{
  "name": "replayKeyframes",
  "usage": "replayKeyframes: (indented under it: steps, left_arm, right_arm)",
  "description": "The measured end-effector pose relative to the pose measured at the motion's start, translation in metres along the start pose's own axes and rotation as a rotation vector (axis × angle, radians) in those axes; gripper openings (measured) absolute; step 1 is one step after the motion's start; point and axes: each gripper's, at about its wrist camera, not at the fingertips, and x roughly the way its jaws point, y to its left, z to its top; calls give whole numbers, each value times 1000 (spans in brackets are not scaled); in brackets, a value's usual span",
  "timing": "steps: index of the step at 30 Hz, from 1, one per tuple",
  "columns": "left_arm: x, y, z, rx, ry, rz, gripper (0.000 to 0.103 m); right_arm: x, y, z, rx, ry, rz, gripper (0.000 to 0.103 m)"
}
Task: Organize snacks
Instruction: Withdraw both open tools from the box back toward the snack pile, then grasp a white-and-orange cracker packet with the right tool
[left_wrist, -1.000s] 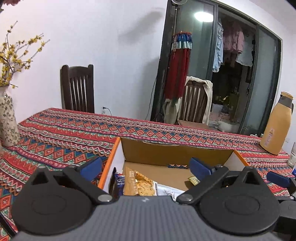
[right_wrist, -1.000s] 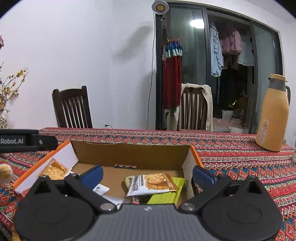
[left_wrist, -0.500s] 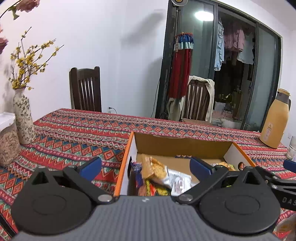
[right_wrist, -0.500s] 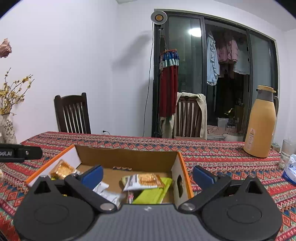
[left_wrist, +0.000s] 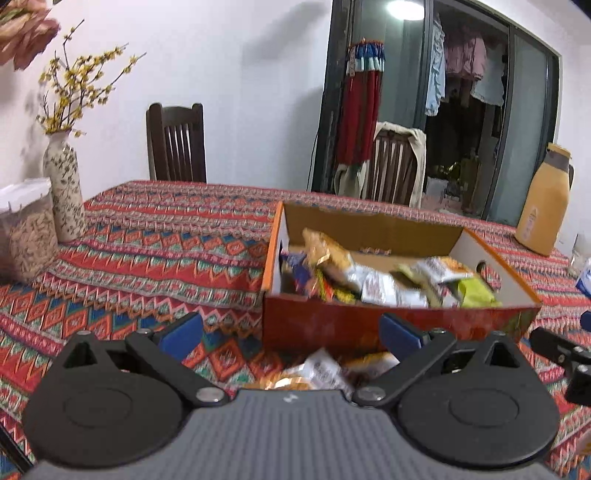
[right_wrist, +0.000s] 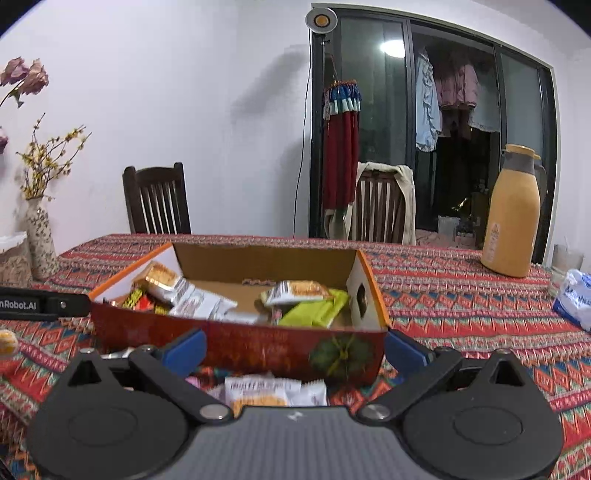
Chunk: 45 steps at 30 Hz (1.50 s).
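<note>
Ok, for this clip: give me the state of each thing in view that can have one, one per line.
Left tongs: open, empty.
Right tongs: open, empty.
Snack box: open-topped, upright on the tablecloth, partly filled with packets.
Green packet: lying inside the box, right end.
Loose packets: on the cloth in front of the box, not yet boxed.
Thermos: upright, lid on.
Vase: upright, holding yellow-flowered branches.
</note>
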Motion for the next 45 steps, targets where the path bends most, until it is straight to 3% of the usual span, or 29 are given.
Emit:
replayKeyframes:
  steps: [7,19,35,39,43,45]
  left_arm:
    - [0,6,-20,22,24,-8,103]
    - [7,4,-38,49,-8,-5,103]
    - [9,13,-37,-1,4,-27,103]
    - [9,14,-37,-14,5,-31,103]
    - [9,15,-37,-19,9,-35,103]
    - [10,15,-37,-22,12,-37,103]
  right_arm:
    - [-8,-4,-21,26,47,-7,103]
    - [-4,-12,-49,69,120,-37,103]
    - [1,-6,-42,68,125,-41,103]
    - [8,6,-36,17,123,-17,92]
    - [20,16,-30,-27,138,5,73]
    - [29,19,-29,-33,164,11,59]
